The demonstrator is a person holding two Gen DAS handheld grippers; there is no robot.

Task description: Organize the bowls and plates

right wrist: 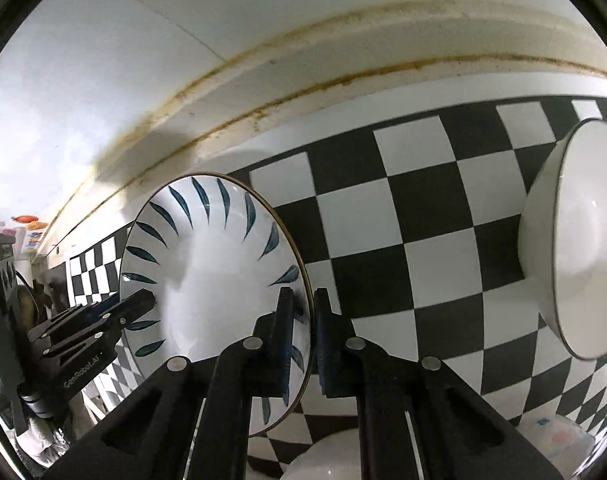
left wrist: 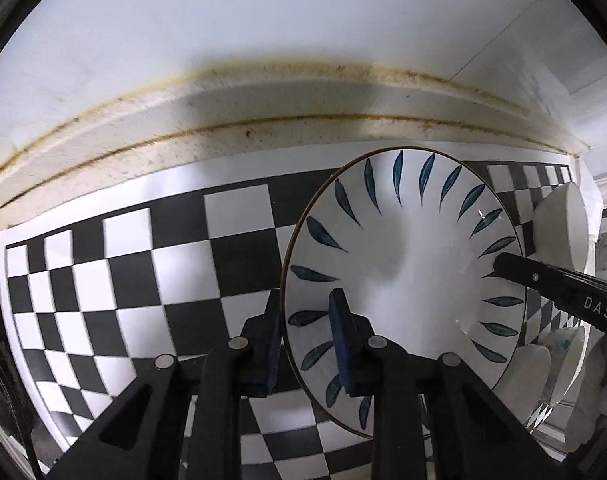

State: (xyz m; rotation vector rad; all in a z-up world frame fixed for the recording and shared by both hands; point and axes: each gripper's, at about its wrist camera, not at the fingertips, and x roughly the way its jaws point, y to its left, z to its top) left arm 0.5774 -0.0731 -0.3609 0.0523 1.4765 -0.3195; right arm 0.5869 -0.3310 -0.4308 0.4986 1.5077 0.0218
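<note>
While my left tool (left wrist: 308,322) pinches the near rim of the leaf-patterned plate (left wrist: 407,264), one finger inside the dish and one behind it, my right tool (right wrist: 303,322) clamps the opposite rim the same way. Between the two tools the plate stands on edge above the checkered mat (left wrist: 143,280) that covers the table. A white bowl (right wrist: 579,248) sits tilted on its side to the right, well apart from the plate. Another white bowl (right wrist: 327,456) shows partly below my right tool.
</note>
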